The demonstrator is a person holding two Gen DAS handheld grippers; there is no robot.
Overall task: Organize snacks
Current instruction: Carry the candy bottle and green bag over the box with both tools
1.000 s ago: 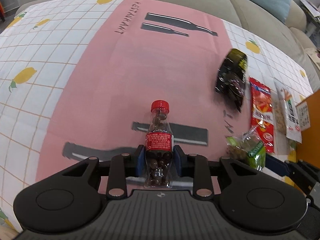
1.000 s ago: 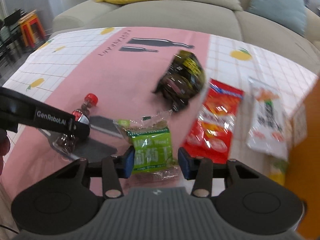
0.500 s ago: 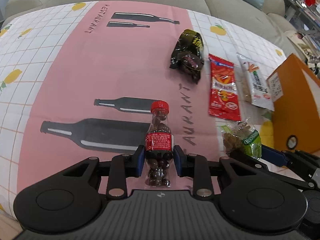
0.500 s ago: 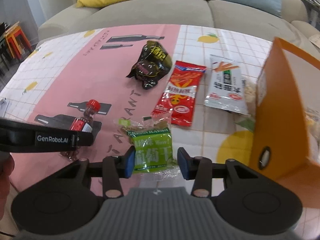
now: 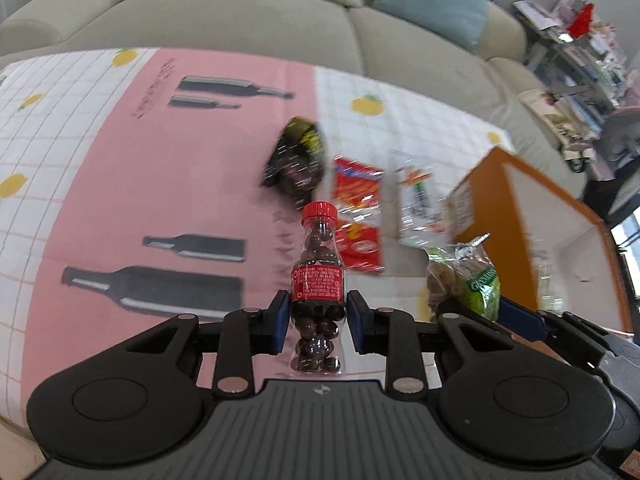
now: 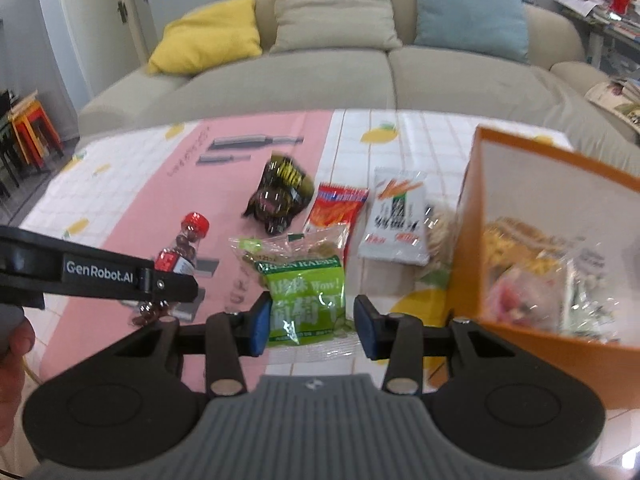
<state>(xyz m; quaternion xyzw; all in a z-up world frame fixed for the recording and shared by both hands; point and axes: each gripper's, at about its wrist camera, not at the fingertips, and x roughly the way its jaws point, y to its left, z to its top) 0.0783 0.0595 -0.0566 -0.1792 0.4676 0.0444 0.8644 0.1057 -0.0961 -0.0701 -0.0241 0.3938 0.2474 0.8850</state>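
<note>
Left wrist – left tongs (image 5: 318, 326) clamp candy bottle (image 5: 318, 280); right tongs (image 6: 310, 324) – raisin bag (image 6: 306, 296).

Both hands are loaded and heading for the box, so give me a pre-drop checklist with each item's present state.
1. Left gripper clamped on the small candy bottle: ok.
2. Bottle's red cap on: ok.
3. Right gripper holding the green raisin bag: ok, though its right pad does not clearly touch.
4. Orange box open side facing the grippers: ok.
5. Room left in the box: cannot tell; packets already lie inside.
6. Black bag, red packet and white packet boxed: not ok, on the tablecloth.
</note>
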